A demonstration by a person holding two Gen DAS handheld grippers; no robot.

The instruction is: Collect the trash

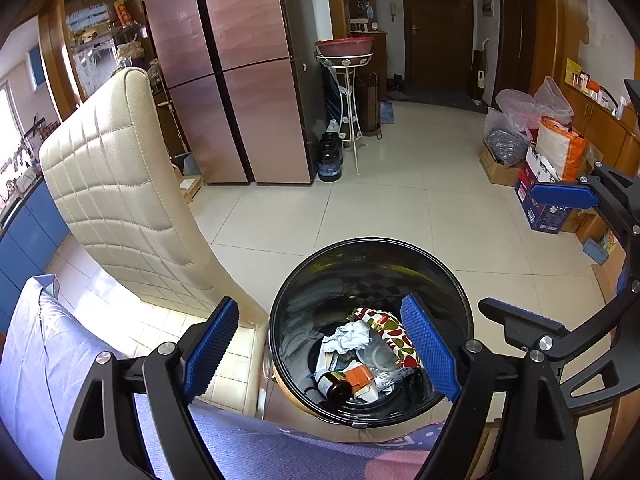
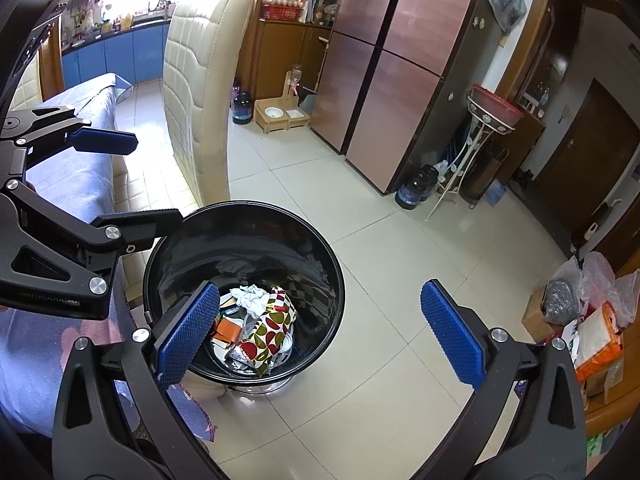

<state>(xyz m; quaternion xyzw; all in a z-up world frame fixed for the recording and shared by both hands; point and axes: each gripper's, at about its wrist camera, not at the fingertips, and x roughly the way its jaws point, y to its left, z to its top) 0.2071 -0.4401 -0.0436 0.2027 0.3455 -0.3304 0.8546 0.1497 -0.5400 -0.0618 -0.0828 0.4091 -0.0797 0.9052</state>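
A black round trash bin [image 1: 372, 245] stands on the tiled floor beside a cream chair. Inside lie a crumpled white paper [image 1: 346, 338], a red-and-green patterned wrapper [image 1: 390, 330], a brown bottle [image 1: 336, 386] and an orange carton [image 1: 358, 376]. My left gripper [image 1: 320, 346] hovers above the bin's near side, open, with nothing between its blue pads. My right gripper [image 2: 320, 332] hangs open over the bin's [image 2: 248, 206] right side, also holding nothing; below it lie the wrapper [image 2: 272, 328] and paper [image 2: 252, 298]. Each gripper shows in the other's view: right gripper [image 1: 536, 256], left gripper [image 2: 132, 184].
A cream quilted chair [image 1: 116, 184] stands left of the bin, next to a blue cloth-covered surface [image 1: 240, 448]. A pink fridge [image 1: 240, 72], a white stand with a red basin [image 1: 346, 50] and dark jars [image 1: 330, 158] are beyond. Boxes and bags [image 1: 536, 148] crowd the right wall.
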